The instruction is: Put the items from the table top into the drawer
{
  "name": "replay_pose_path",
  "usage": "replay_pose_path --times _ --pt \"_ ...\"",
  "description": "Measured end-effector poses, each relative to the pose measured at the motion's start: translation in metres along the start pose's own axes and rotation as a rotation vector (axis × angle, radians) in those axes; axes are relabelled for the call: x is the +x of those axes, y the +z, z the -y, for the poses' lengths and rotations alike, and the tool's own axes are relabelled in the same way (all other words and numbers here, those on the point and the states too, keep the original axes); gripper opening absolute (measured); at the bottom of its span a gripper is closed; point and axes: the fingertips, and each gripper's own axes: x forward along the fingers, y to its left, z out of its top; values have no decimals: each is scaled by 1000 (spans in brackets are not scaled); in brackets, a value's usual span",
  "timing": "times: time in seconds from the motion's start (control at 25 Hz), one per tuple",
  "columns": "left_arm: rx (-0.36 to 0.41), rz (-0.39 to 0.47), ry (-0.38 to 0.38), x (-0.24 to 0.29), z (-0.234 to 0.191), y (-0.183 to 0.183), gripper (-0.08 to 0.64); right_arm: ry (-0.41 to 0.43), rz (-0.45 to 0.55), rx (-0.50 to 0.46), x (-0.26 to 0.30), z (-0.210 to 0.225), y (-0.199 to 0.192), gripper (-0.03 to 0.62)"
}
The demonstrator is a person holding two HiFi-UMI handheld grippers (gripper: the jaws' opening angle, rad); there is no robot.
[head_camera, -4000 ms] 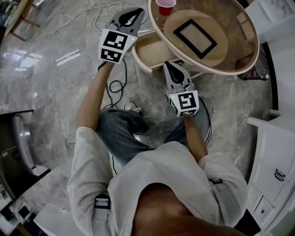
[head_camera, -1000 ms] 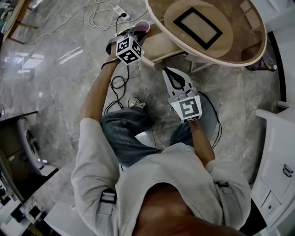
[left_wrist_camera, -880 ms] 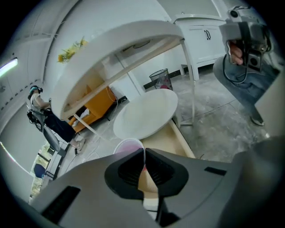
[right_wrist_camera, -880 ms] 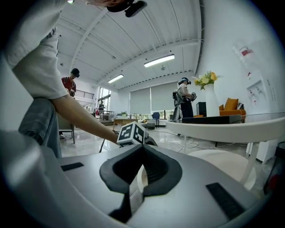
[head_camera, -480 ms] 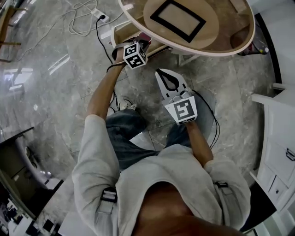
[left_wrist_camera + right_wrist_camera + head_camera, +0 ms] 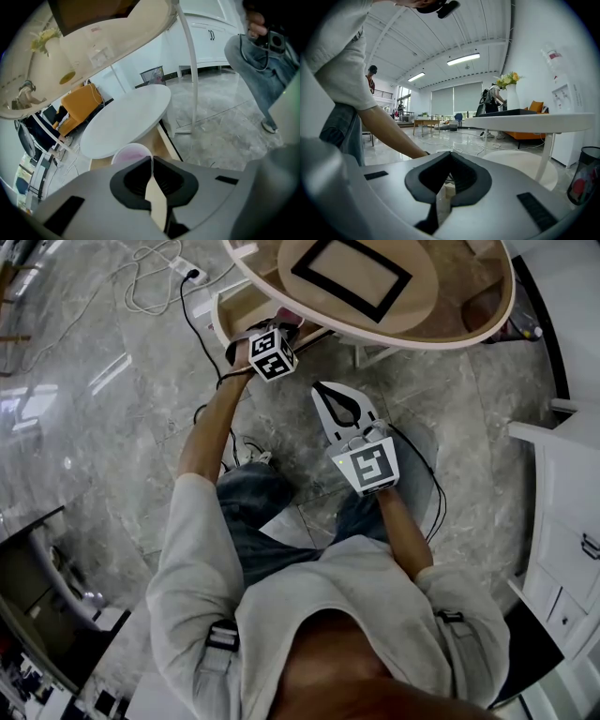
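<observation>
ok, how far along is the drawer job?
Done: the drawer is pulled open and the cup is off the table top. In hand: the left gripper has its jaws shut on the cup's rim at the drawer, not yet released; the right gripper is shut and empty. Left: release the cup, then move the black frame lying on the table top.

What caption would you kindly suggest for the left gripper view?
Left claw shut on rim of pink cup, beneath the tabletop.

Cables (image 6: 145,273) trail across the marble floor (image 6: 94,427); white cabinet (image 6: 572,521) at right.
</observation>
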Motion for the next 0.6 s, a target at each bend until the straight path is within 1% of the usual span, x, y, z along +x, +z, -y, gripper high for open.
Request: replay_pose_path --times 0.08,0.24,0.44,0.6 --pt "0 -7 -6 -1 0 -3 26 8 15 -11 2 -1 0 23" --pt "-19 2 -15 2 5 -5 26 12 -8 5 0 -5 -4 23" --pt "-1 14 -39 11 15 6 28 -1 -13 10 -2 0 -8 23" --pt "1 20 -31 13 14 11 28 -12 -16 14 -5 4 -9 23"
